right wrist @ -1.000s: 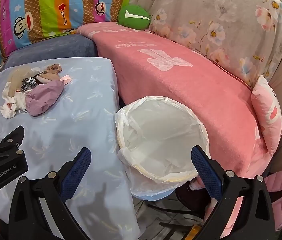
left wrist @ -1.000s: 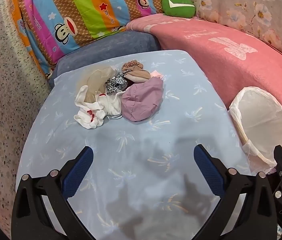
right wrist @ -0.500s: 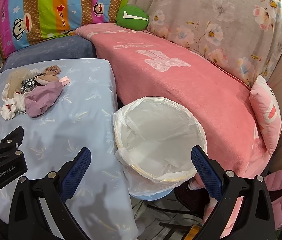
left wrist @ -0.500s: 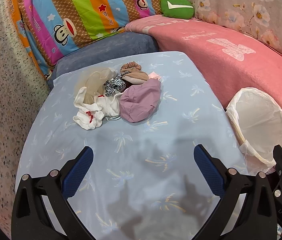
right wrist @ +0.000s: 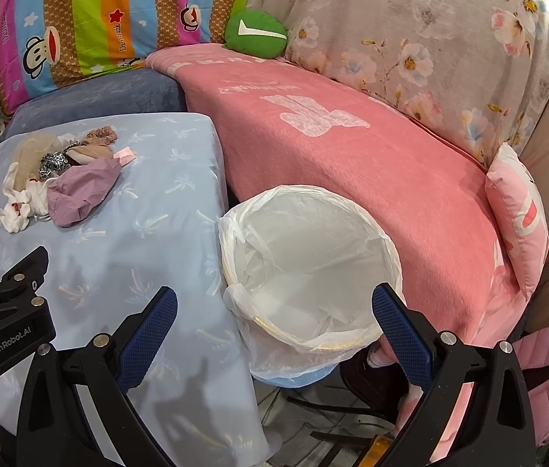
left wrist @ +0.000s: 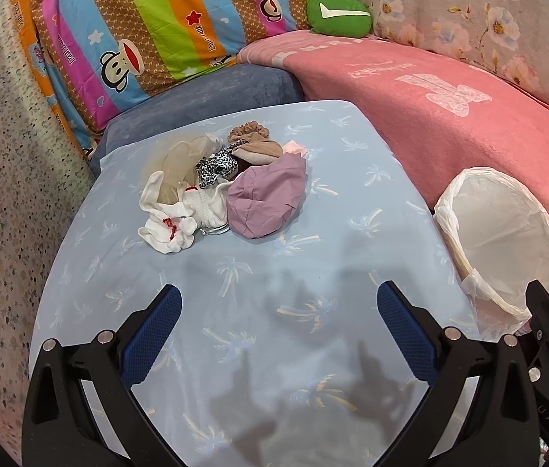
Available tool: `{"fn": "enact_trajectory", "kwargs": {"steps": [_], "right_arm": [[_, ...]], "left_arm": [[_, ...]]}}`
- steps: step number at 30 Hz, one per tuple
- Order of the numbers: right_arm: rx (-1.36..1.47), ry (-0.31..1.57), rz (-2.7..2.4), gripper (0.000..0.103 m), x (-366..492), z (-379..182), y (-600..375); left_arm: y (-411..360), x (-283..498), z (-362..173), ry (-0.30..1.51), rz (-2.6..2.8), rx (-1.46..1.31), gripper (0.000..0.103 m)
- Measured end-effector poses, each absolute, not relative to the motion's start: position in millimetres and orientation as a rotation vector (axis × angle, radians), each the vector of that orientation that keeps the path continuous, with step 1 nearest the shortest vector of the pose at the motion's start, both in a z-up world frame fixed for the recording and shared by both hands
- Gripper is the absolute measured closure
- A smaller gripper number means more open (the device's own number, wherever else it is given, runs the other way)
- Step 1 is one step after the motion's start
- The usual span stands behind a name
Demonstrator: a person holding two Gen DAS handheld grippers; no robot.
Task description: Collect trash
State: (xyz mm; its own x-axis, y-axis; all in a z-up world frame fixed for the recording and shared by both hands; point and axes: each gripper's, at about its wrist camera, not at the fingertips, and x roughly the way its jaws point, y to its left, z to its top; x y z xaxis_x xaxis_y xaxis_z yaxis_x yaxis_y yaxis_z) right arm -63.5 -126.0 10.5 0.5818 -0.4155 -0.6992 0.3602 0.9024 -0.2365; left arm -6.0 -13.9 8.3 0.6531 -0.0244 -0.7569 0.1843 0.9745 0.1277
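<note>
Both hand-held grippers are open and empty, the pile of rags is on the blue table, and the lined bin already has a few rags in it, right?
Not quite: the bin holds only its white liner, as the right wrist view shows. The rest stands: both hand-held grippers, left and right, are open and empty, and the rags lie on the blue table.

Left gripper (left wrist: 276, 325): black plastic frame, silver screws, blue textured pads (left wrist: 152, 334). Right gripper (right wrist: 274, 327): same build, blue pads (right wrist: 399, 336). White "GenRobot.AI" lettering on black housing.
</note>
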Motion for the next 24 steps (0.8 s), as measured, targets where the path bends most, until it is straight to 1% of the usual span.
{"fn": "enact_trajectory", "kwargs": {"steps": [24], "right_arm": [[-0.065, 0.832, -0.456, 0.006, -67.4, 10.5, -130.6]], "left_arm": [[-16.7, -6.9, 7.9, 0.855, -0.126, 0.200, 0.007]]}}
